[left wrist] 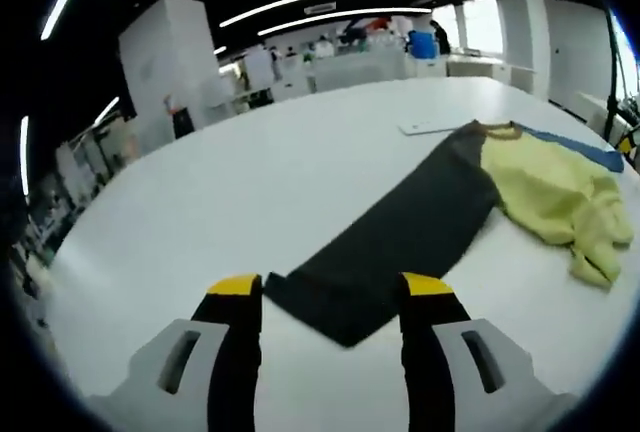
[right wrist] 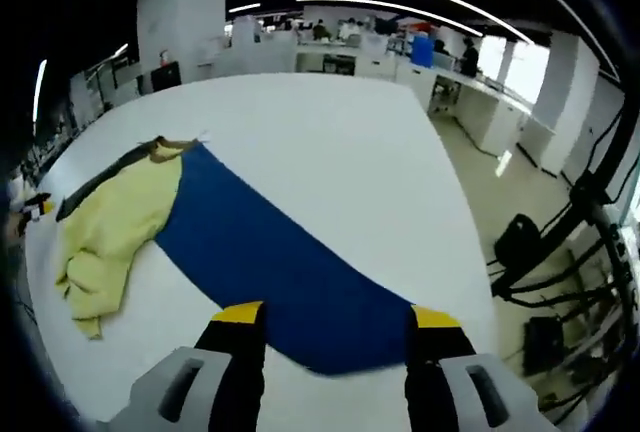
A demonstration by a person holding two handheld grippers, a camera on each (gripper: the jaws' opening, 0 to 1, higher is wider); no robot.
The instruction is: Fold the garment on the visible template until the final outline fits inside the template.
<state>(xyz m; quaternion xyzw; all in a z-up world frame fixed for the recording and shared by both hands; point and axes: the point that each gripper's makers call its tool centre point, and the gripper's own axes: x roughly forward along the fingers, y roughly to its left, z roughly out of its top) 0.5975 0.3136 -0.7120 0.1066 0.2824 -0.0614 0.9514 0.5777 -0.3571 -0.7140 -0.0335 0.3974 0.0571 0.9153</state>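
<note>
In the left gripper view, the nearest thing is the left gripper (left wrist: 332, 297), jaws spread wide and released, straddling the end of the dark grey panel (left wrist: 400, 237) of the garment without pinching it. That panel runs away across the white tabletop (left wrist: 250, 182) to the bunched yellow part (left wrist: 555, 197), with a small flat white card (left wrist: 430, 127) lying just past the collar.

In the right gripper view, the right gripper (right wrist: 335, 327) is also unclenched, jaws either side of the end of the blue panel (right wrist: 270, 272), which leads back to the same yellow bundle (right wrist: 110, 227) at the left.

I can't make out the template itself. My guess: grab both panel ends squarely, low against the tabletop, lift evenly and fold inward so nothing skews.
</note>
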